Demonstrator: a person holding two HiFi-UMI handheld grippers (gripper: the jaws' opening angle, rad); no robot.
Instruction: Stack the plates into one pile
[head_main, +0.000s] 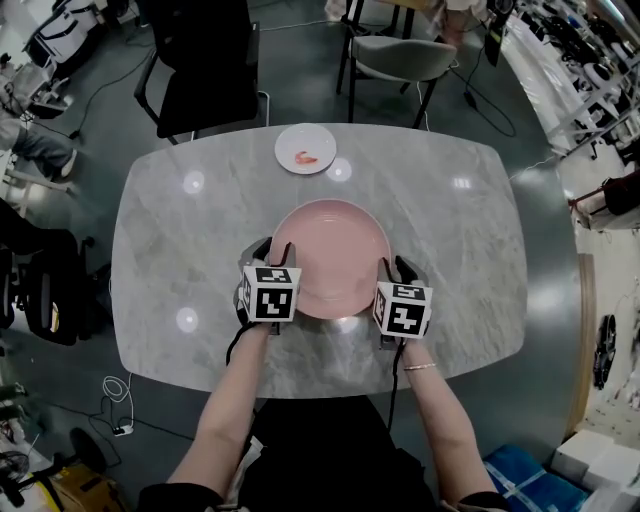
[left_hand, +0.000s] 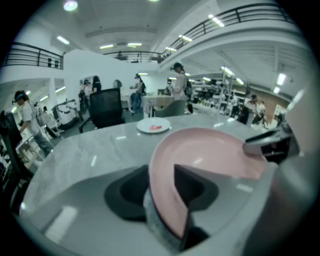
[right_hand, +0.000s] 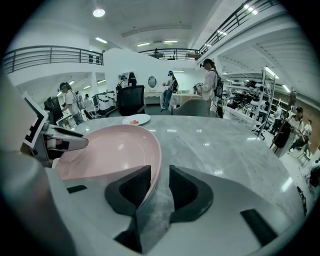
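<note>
While the round pink plate (head_main: 330, 258) sat on the grey marble table (head_main: 180, 240), its rim lay loose between slack jaws.
I judged my left gripper (left_hand: 162, 195) and right gripper (right_hand: 156, 187), pads apart, flanked it for balance; the small white plate (head_main: 305, 148) lay well apart.

Inspected left tool (head_main: 262, 256): white cube (head_main: 272, 292) with black square markers on every visible face, black frame below it. The right tool (head_main: 396, 270) carries a matching cube (head_main: 403, 309) with the same kind of markers. In both gripper views the tool body is pale grey and smooth, fitted with two black wedge-shaped pads (right_hand: 187, 192). A thin black cable (head_main: 236, 345) runs from the left tool, and a second cable (head_main: 392, 388) from the right. Person: bare forearms, black sleeves (head_main: 168, 495) at the upper arms, dark garment (head_main: 320, 450), thin bracelet (head_main: 420, 367) on the right wrist.
</note>
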